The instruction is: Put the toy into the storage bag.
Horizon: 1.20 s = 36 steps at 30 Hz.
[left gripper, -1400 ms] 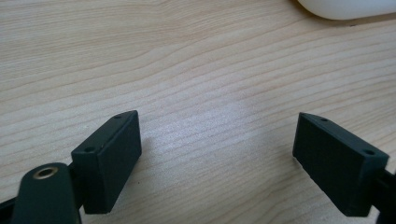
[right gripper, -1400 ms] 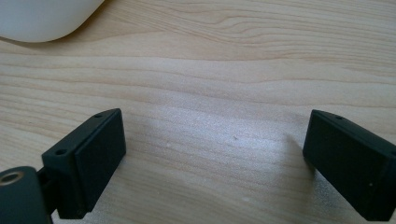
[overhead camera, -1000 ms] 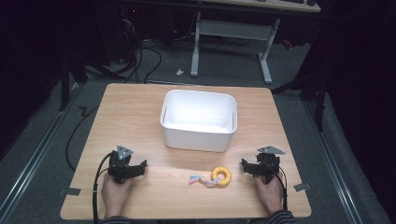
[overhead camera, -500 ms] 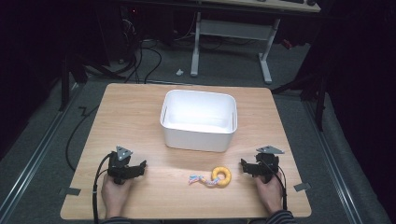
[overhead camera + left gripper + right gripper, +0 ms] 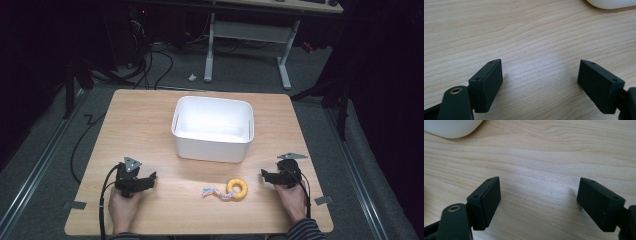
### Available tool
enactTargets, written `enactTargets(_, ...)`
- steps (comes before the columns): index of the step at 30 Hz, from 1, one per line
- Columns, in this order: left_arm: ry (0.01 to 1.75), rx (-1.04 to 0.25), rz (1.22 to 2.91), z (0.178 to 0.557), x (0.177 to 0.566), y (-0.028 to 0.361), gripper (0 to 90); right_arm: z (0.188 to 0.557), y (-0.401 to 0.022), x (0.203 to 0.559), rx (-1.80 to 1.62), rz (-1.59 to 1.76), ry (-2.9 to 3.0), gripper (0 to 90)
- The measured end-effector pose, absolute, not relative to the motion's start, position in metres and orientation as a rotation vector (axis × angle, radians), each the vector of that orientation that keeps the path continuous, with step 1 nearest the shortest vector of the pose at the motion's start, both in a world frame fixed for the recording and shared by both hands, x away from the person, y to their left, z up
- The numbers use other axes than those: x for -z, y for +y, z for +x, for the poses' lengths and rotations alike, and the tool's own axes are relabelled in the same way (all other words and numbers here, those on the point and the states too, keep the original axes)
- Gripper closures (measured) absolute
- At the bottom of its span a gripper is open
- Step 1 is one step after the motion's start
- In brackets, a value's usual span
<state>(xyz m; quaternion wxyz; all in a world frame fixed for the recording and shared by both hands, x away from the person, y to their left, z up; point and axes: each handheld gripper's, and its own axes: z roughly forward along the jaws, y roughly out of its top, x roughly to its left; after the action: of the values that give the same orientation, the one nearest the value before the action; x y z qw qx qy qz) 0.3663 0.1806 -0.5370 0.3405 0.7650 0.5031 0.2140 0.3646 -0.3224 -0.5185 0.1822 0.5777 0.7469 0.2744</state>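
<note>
The bench (image 5: pixel 150 120) is carrying a white bin (image 5: pixel 212 129) lying ahead of both grippers – I cannot tell its contents. The right gripper (image 5: pixel 265 175) is holding nothing, its jaws apart though just closing a little; the left gripper (image 5: pixel 150 179) is gaping too. A yellow ring toy (image 5: pixel 236 188) is lying between them – nearer the right gripper, untouched.
</note>
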Motion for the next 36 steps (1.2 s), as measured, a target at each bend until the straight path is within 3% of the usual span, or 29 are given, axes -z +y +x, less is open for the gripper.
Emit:
enactTargets(12, 1.306, -0.557, 1.993, 0.366, 0.537, 0.18, 20.9, 0.352, -0.329, 0.497, -0.862, 1.535, 2.141, 35.7)
enactTargets(36, 1.307, -0.557, 1.993, 0.366, 0.537, 0.18, 20.9, 0.345, -0.303, 0.476, -0.938, 1.41, 2.314, 37.0)
